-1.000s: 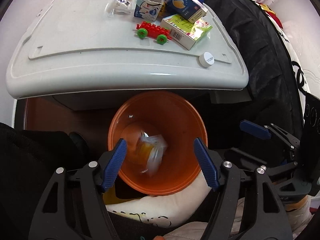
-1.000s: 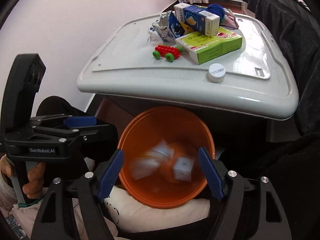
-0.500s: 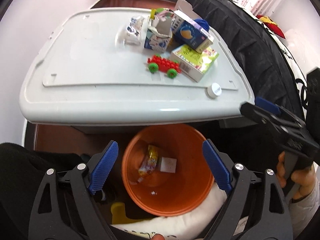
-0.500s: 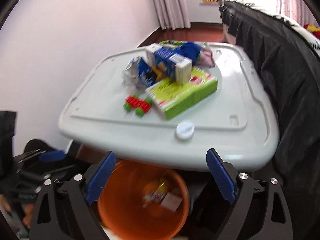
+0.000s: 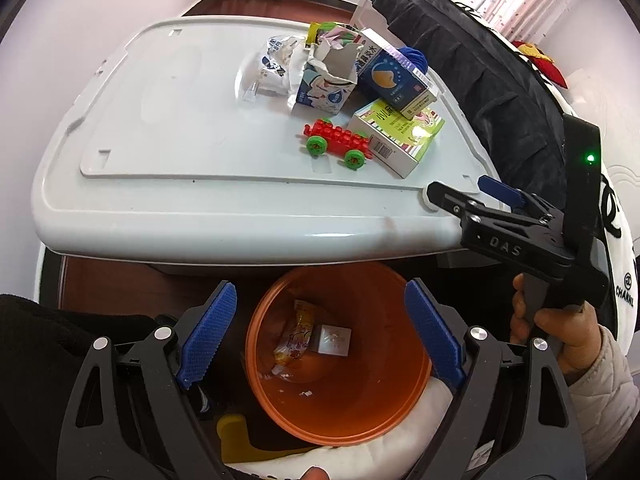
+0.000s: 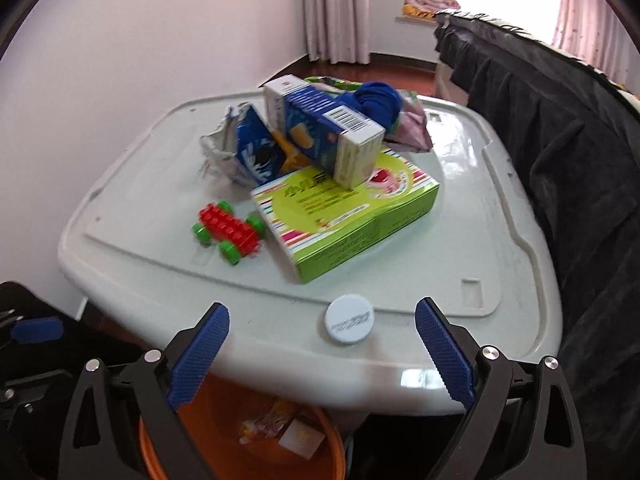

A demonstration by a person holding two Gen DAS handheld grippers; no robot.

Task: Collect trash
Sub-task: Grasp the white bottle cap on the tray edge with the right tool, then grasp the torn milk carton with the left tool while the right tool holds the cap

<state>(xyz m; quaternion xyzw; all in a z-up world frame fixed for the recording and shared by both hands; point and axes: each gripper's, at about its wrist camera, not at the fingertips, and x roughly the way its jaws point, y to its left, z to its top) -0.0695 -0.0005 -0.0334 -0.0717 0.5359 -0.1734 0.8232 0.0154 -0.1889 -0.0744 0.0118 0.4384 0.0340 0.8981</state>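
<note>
An orange bin [image 5: 340,392] sits below the near edge of a grey plastic lid [image 5: 180,152]; it holds a yellow snack wrapper [image 5: 296,340] and a small white box [image 5: 334,340]. My left gripper [image 5: 320,332] hangs open and empty over the bin. My right gripper [image 6: 322,356] is open and empty at the lid's near edge, just in front of a white bottle cap [image 6: 349,324]. On the lid lie a green box [image 6: 344,216], a blue carton [image 6: 320,132], a torn blue-white carton [image 5: 326,84] and a crumpled wrapper [image 5: 276,64].
A red toy brick car with green wheels [image 6: 228,232] stands left of the green box. A blue cloth [image 6: 378,104] lies behind the cartons. A dark draped bed edge [image 6: 560,152] runs along the right. White wall is on the left.
Both grippers have risen and pulled back from the bin. The right gripper has swung up and forward toward the lid and the white cap. The dropped trash has settled in the bin.
</note>
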